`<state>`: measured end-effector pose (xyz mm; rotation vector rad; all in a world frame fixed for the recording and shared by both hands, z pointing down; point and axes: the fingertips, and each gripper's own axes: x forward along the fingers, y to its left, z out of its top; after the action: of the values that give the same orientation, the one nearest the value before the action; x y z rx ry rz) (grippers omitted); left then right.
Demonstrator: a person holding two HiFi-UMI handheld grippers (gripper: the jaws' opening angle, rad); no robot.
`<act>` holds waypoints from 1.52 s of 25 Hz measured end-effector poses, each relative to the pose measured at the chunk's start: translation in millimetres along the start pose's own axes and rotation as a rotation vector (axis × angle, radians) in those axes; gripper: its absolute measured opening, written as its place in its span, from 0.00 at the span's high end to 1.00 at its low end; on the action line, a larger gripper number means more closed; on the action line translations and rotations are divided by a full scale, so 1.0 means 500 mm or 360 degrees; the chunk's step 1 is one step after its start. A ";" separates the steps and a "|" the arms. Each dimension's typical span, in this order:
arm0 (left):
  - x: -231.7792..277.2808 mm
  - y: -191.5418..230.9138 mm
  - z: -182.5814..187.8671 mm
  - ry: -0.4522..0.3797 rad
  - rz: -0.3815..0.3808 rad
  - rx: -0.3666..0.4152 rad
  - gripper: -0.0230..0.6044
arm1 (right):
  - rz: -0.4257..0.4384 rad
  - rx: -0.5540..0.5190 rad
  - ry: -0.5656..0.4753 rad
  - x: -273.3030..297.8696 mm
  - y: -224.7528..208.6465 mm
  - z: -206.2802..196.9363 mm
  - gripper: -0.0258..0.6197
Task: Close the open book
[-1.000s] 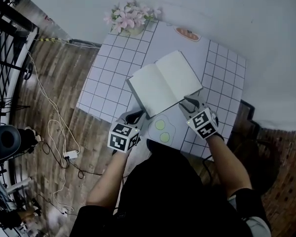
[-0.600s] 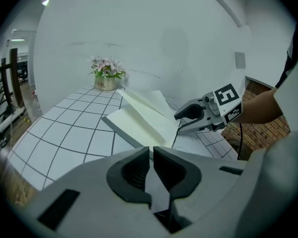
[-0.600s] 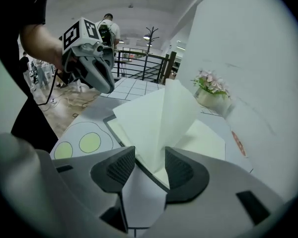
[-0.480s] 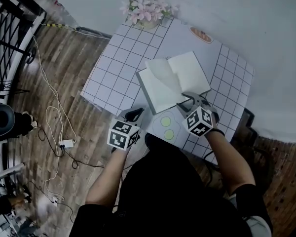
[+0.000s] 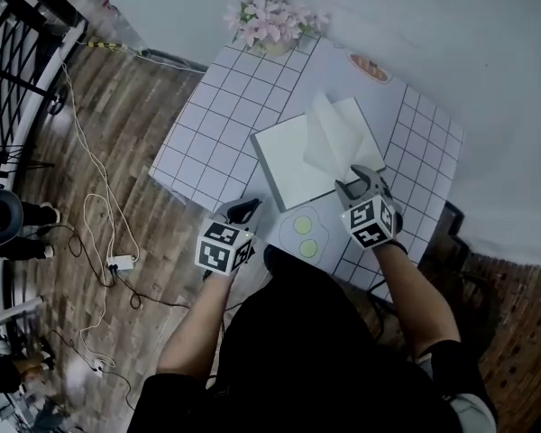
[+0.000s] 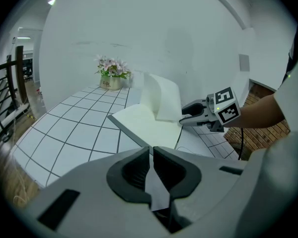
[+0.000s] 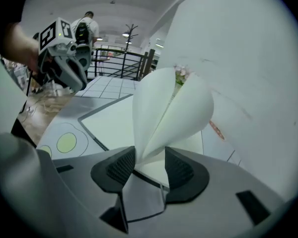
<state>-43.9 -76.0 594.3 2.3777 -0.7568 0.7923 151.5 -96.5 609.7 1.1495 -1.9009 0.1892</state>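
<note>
Here, the open book lies flat on the gridded table, with several pages standing upright over its right half. The right gripper is at the book's near corner. Its jaws have just been opening and stand apart around the page edges. The left gripper hovers near the table's front edge, jaws together and empty.

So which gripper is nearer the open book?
Right. The right gripper is at the near right corner of the book; its jaws have just been opening, with lifted pages between them. The left gripper sits shut off its near left corner, apart from it.
</note>
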 end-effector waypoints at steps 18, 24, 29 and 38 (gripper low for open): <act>0.000 -0.028 0.009 -0.0036 -0.0041 0.0017 0.91 | 0.0166 -0.0230 0.0035 -0.089 0.122 -0.043 0.77; -0.026 -0.039 0.006 -0.0076 -0.0015 -0.0016 0.91 | 0.0298 -0.0581 0.0046 -0.041 0.156 0.015 0.68; -0.041 -0.039 -0.022 -0.0093 0.0071 -0.0130 0.91 | 0.0427 -0.0958 0.0114 0.012 0.145 0.024 0.57; -0.066 -0.053 -0.069 -0.0113 0.0265 -0.0316 0.91 | 0.0855 -0.1390 0.0213 0.039 0.180 -0.002 0.70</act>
<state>-62.0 -24.7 588.9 2.1957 -1.0238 0.6674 78.8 -58.3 650.9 0.0395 -1.8224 -0.2561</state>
